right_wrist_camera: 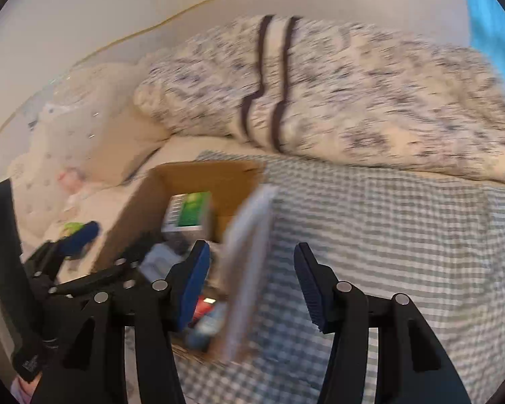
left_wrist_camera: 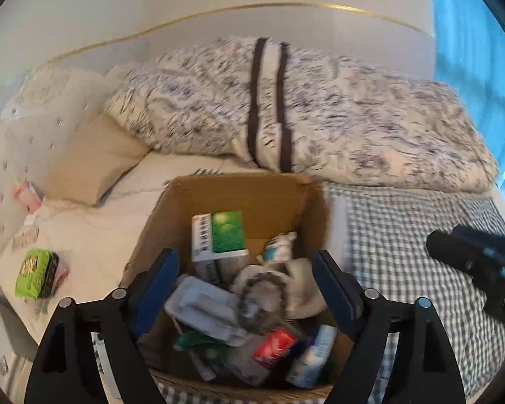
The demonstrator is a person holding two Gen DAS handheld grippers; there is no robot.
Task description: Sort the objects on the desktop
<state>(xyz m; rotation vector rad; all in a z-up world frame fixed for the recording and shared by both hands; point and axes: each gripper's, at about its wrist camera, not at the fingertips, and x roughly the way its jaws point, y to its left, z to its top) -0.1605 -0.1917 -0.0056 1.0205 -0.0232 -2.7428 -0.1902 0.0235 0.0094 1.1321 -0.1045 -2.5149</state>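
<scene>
In the left wrist view, the left gripper (left_wrist_camera: 245,289) hangs over the open box (left_wrist_camera: 252,198), its jaws wide apart and holding nothing. The box is the landmark here: it stands on the bed, partly on a checked cloth (left_wrist_camera: 404,235), and it is already quite full. Inside I see a green carton (left_wrist_camera: 224,234) leaning near the far wall of the box, a grey tray (left_wrist_camera: 202,306) in front of it, a white round thing (left_wrist_camera: 299,286) toward the right wall, and a red packet (left_wrist_camera: 274,343) near the front wall; some other small items are too blurred to name. To the left of the box, well apart from it, a green pack (left_wrist_camera: 37,272) lies on the cream sheet, and a pink thing (left_wrist_camera: 27,195) sits further behind it. To the right of the box the right gripper (left_wrist_camera: 471,252) enters the picture. In the right wrist view, the right gripper (right_wrist_camera: 252,286) also has its jaws apart and is empty; it hovers at the right side of the box (right_wrist_camera: 198,175), with a pale, blurred flap or card (right_wrist_camera: 252,252) at that wall of the box between its fingers, not clamped. The left gripper (right_wrist_camera: 114,256) is seen at the left, over the box. My judgement is that most of the sorting is done, since many things are in the box, and the green pack and the pink thing are probably what is left.
</scene>
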